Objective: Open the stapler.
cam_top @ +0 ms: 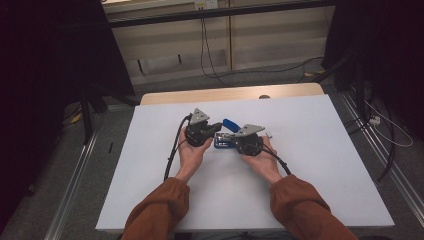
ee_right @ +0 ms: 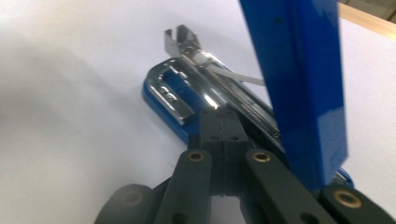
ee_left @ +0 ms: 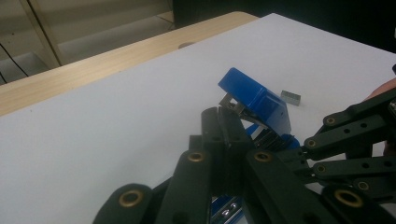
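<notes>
The blue stapler (ee_left: 259, 105) is kept hinged open, lid raised beyond the closed left gripper (ee_left: 223, 122), while the closed right gripper (ee_right: 223, 122) pins its base.

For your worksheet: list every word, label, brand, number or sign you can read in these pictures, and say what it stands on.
None can be read. The blue stapler, its metal staple channel, the small staple block and the white table bear no legible text in these pictures.
</notes>
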Demonstrator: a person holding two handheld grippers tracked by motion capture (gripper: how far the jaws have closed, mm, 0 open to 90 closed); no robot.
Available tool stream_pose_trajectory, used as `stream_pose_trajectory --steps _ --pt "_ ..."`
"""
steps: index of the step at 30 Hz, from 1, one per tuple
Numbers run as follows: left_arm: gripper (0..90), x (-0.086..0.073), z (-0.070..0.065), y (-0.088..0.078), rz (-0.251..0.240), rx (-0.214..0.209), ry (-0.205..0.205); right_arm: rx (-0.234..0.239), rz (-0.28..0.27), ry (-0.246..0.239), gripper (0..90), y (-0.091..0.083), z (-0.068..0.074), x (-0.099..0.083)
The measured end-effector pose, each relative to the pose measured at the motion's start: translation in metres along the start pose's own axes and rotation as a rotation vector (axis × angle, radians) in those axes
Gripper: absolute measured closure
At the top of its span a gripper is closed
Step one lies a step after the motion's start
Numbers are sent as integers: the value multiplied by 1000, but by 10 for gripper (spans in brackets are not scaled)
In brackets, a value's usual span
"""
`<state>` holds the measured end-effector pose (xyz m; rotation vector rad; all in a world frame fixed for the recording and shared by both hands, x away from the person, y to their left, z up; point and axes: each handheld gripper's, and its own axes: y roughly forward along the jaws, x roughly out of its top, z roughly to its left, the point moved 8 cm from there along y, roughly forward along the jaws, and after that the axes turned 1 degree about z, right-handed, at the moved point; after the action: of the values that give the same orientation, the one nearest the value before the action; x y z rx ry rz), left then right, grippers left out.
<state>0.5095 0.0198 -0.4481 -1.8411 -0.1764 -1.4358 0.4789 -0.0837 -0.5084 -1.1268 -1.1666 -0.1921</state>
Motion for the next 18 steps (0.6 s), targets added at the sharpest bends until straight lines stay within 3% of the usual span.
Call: stream_pose_trajectory --steps 9,14,18 --pt "900 0 0 1 -9 6 -1 12 -5 -9 900 -1 2 1" --pt "900 -1 2 1 -5 -1 -5 30 -73 -3 900 -6 8 11" --pt "900 -1 2 2 -7 0 -10 15 -114 5 900 -10 11 21"
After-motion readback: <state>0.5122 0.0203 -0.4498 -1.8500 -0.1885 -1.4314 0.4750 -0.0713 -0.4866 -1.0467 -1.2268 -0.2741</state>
